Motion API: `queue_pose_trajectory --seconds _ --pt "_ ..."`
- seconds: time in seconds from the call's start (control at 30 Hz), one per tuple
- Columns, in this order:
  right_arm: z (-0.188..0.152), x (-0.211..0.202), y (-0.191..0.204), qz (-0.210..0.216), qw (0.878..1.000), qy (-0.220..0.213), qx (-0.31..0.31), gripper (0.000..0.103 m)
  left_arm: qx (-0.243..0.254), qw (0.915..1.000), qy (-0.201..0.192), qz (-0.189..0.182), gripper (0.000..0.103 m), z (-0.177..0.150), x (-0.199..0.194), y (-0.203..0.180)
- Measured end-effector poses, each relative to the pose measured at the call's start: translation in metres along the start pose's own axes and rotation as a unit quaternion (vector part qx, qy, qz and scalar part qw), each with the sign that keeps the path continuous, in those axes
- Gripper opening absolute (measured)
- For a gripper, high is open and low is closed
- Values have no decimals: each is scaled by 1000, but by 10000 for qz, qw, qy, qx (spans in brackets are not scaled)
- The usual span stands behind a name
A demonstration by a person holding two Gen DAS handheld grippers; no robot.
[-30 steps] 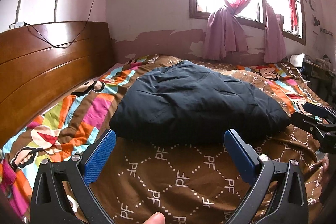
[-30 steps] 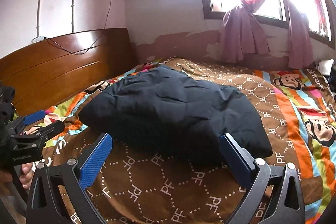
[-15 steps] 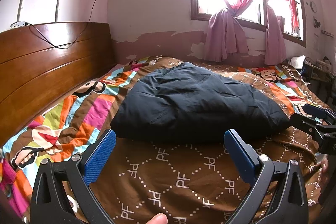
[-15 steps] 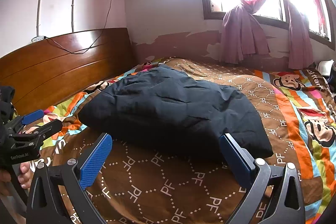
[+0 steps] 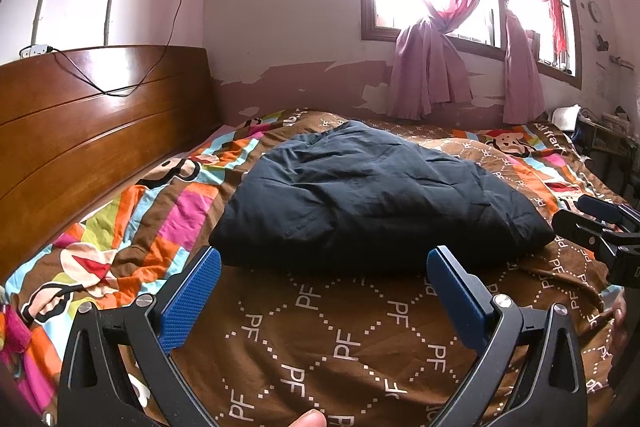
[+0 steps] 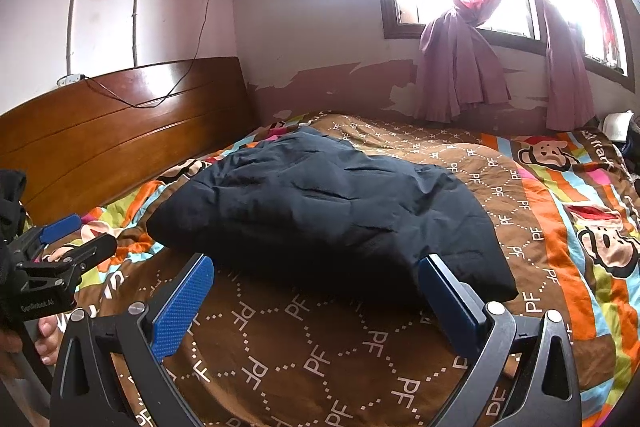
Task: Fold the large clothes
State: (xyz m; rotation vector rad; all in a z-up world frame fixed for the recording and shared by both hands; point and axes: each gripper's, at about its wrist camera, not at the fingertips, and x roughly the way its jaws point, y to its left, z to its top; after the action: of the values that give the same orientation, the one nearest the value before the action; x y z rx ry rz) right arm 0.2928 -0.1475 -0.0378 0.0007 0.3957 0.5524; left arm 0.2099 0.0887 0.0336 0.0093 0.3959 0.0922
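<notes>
Two grippers hover side by side over the near edge of the bed, both with blue pads spread wide and nothing between them: the left gripper [image 5: 324,267] and the right gripper [image 6: 316,275]. The dark jacket [image 5: 372,199] lies in a puffy folded heap on the brown quilt [image 5: 320,339], just beyond both sets of fingertips, near the wooden headboard [image 5: 80,131].

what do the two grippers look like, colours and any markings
Both match: the left gripper and right gripper have black angular frames with silver bolts and wide flat fingers faced with blue dimpled pads. Seen from the right wrist view, the left gripper's body carries small white lettering, too small to read surely.
</notes>
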Motion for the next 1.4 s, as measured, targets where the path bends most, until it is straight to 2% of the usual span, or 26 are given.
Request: queue_pose_trajectory --seconds 1.4 --pt "2 1 3 -39 10000 -39 30 103 60 9999 70 -120 101 -3 5 0"
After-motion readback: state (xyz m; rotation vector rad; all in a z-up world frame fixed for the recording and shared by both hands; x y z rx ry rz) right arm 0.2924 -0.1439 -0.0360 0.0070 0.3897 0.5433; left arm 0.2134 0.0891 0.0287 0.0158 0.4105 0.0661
